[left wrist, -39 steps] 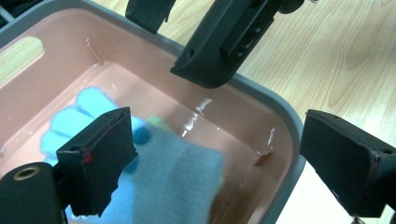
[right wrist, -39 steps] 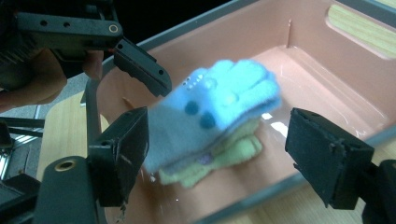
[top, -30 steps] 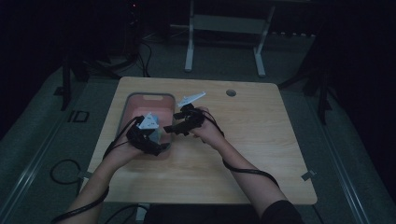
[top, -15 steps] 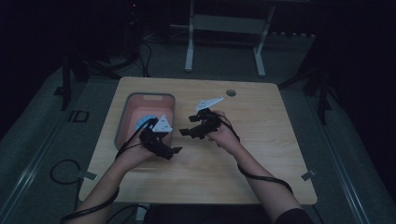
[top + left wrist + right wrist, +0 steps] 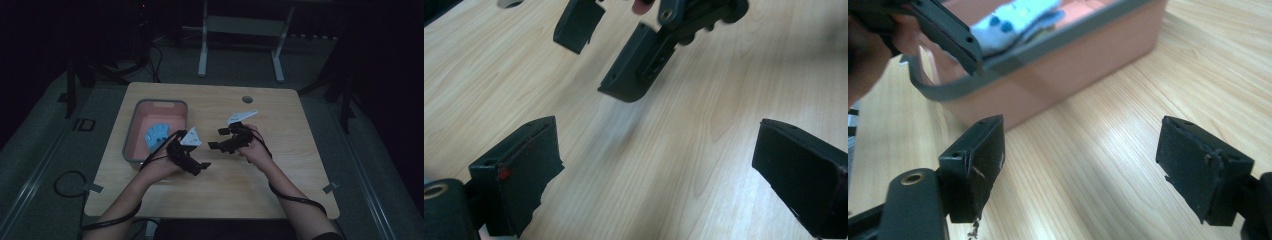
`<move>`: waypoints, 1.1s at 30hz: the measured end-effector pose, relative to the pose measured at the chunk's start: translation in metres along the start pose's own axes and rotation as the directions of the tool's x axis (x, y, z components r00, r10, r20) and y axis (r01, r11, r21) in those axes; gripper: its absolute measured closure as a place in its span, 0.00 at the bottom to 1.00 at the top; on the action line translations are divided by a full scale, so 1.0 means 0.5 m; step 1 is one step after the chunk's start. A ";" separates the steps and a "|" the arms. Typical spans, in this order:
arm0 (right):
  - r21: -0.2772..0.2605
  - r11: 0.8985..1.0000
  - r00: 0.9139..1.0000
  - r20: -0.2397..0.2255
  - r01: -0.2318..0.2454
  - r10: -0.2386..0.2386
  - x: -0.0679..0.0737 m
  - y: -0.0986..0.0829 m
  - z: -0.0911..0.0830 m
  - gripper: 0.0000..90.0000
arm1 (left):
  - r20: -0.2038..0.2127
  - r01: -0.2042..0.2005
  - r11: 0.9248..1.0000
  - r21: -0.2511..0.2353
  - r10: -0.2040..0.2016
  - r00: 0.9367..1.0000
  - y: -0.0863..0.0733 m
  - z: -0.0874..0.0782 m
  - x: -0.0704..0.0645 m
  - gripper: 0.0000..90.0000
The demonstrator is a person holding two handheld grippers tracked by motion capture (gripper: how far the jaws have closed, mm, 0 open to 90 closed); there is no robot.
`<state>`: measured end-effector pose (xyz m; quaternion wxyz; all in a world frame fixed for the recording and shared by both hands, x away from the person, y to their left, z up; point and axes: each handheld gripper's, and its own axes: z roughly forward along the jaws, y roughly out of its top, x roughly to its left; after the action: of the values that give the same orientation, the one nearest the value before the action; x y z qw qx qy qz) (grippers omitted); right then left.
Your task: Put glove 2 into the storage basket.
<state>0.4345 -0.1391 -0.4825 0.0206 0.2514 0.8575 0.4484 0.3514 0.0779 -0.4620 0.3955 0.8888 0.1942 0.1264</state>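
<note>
A pink bin with a grey rim (image 5: 131, 135) sits on the left part of the wooden table (image 5: 280, 175). Inside it lies a blue and white cloth item (image 5: 156, 134), which also peeks over the rim (image 5: 1013, 20) in the right gripper view. My left gripper (image 5: 199, 168) hovers just right of the bin, open, with bare wood between its jaws (image 5: 659, 170). My right gripper (image 5: 218, 139) hangs over the table's middle, open and holding nothing (image 5: 1088, 160), pointing toward the bin (image 5: 1073, 60). The two grippers face each other a short way apart.
A small round grommet hole (image 5: 247, 99) sits near the table's far edge. A white frame with two legs (image 5: 240, 30) stands on the floor behind the table. Cables trail from both grippers along the forearms.
Both grippers have drawn back from over the bin to the table's middle. The blue and white cloth item now lies uncovered in the bin.
</note>
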 end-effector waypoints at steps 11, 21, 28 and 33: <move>0.009 1.000 0.999 0.033 -0.030 0.030 -0.019 -0.050 -0.025 0.22 | 0.056 -0.037 0.999 -0.011 0.037 0.998 0.022 0.045 -0.035 0.05; 0.004 0.997 0.996 0.040 -0.074 0.074 -0.034 -0.097 -0.047 0.22 | 0.101 -0.073 0.997 -0.013 0.074 0.992 0.036 0.088 -0.060 0.06; 0.007 0.996 0.995 0.052 -0.088 0.088 -0.039 -0.125 -0.058 0.22 | 0.132 -0.095 0.995 -0.006 0.095 0.987 0.039 0.122 -0.076 0.06; 0.021 0.995 0.993 0.063 -0.100 0.098 -0.041 -0.148 -0.061 0.22 | 0.148 -0.100 0.995 0.007 0.098 0.984 0.036 0.146 -0.084 0.06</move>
<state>0.4139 -0.2062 -0.5260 0.0219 0.3077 0.8483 0.4303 0.3459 0.0003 -0.4991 0.3954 0.9072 0.1208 0.0782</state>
